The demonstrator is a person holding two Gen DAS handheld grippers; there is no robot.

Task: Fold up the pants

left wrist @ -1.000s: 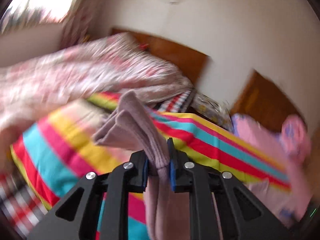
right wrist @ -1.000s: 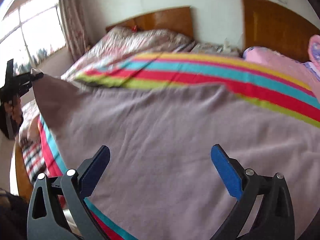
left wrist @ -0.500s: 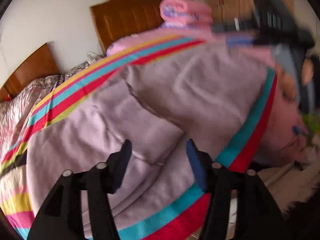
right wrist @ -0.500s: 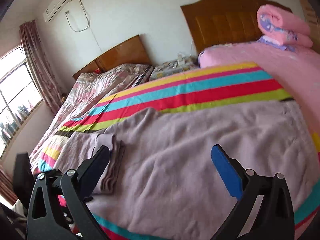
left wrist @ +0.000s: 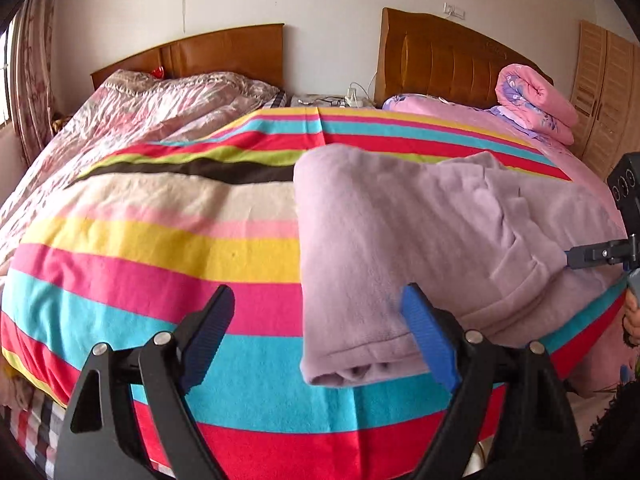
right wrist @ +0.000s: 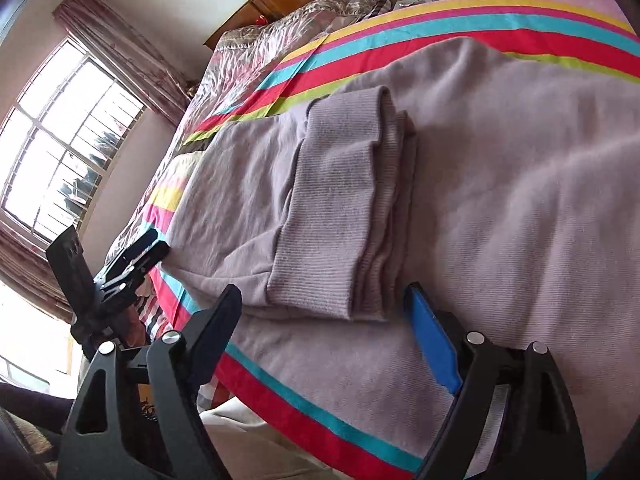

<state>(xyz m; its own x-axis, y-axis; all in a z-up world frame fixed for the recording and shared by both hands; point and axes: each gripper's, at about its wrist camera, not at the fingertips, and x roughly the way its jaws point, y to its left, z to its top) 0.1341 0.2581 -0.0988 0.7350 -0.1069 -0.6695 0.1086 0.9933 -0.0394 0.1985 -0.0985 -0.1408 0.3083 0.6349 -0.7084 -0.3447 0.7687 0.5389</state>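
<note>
Lying across the striped blanket [left wrist: 160,248] on the bed, the pants [left wrist: 420,240] run with their long axis from the near edge toward the far headboard [left wrist: 452,60] in the left wrist view, the folded end nearest the camera and the far end rounded over the blanket's red and teal bands. They are a soft lilac fleece, doubled over on themselves, with the layered edges showing at the near end. In the right wrist view the pants [right wrist: 480,200] fill most of the frame, and their ribbed cuffs [right wrist: 340,208] lie stacked on top of the broader fleece, pointing toward the near edge of the bed. The left gripper [left wrist: 320,336] has just been opening; its jaws stand wide apart above the near left corner of the pants, with the left finger over bare blanket and the right finger over the fleece, neither pad pressing on the cloth. The right gripper [right wrist: 326,330] has just been closing a little, yet its jaws are still spread wide, framing the near end of the ribbed cuffs without pinching them. Each gripper shows at the edge of the other's view, beside the pants.
</note>
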